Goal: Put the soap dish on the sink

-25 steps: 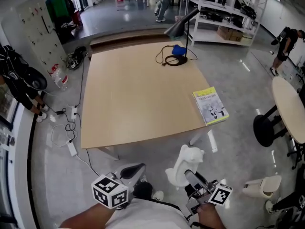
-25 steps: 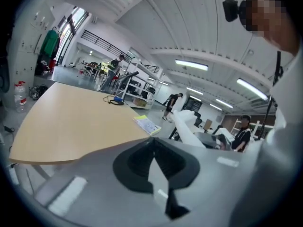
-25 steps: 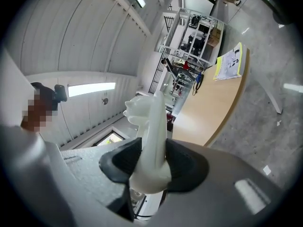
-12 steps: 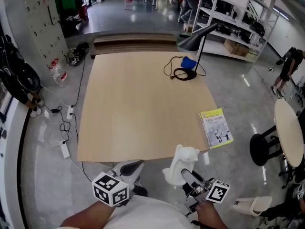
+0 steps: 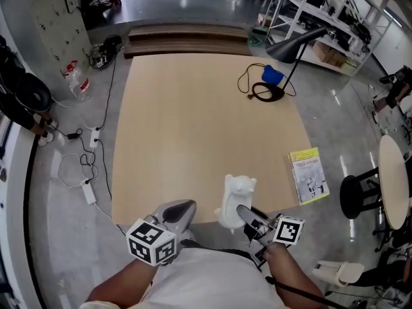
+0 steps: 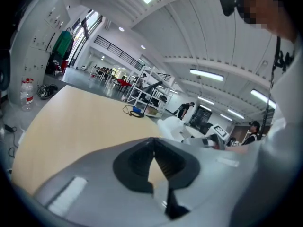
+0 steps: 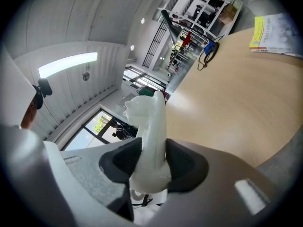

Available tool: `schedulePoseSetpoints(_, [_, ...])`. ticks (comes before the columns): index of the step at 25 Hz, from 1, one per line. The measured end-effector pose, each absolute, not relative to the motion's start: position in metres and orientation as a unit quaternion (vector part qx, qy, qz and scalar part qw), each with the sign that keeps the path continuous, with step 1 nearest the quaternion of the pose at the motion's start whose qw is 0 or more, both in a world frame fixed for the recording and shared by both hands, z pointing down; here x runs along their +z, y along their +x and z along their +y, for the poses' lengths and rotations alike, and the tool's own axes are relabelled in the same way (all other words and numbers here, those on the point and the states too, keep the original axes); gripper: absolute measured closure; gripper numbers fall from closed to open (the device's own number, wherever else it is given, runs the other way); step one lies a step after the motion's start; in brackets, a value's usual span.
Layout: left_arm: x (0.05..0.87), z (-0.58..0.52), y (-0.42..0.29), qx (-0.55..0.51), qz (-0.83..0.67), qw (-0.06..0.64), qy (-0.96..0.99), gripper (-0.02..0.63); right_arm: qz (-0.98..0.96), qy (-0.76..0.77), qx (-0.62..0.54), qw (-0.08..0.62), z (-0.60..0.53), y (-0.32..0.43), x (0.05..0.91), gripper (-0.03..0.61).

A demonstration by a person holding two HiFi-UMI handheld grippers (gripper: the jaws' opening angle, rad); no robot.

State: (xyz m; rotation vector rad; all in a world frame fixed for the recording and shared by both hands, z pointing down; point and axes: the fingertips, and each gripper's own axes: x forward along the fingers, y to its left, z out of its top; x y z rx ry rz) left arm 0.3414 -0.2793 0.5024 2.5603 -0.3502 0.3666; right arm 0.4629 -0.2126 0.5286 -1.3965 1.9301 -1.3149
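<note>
Pale wooden surface (image 5: 193, 121) fills the workshop as the right gripper (image 5: 246, 216), jaws clamped on the white soap dish (image 5: 235, 198), holds it at the near edge, while the left gripper (image 5: 182, 208), jaws together and empty, hovers just left.

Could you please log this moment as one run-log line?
right gripper: shut on soap dish, at near table edge | left gripper: shut, empty | sink: not in view
</note>
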Motion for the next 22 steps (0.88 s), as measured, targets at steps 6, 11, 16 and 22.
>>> schedulePoseSetpoints(6, [0.517,-0.298,0.33,0.146,-0.145,0.29,0.935,0.606,0.667,-0.483,-0.546,0.152,-0.244,0.461,0.586,0.417])
schedulePoseSetpoints(11, [0.536,-0.299,0.325,0.159,-0.166,0.304,0.924,0.606,0.645,-0.464,-0.595,0.12,-0.257,0.462,0.633,0.417])
schedulePoseSetpoints(16, [0.541,-0.297,0.328,0.151,-0.202,0.323,0.912,0.607,0.629,-0.473,-0.611,0.083,-0.269,0.483,0.667,0.417])
schedulePoseSetpoints(22, [0.538,-0.3,0.338,0.14,-0.249,0.341,0.896,0.606,0.625,-0.44,-0.641,0.074,-0.285,0.497,0.684,0.417])
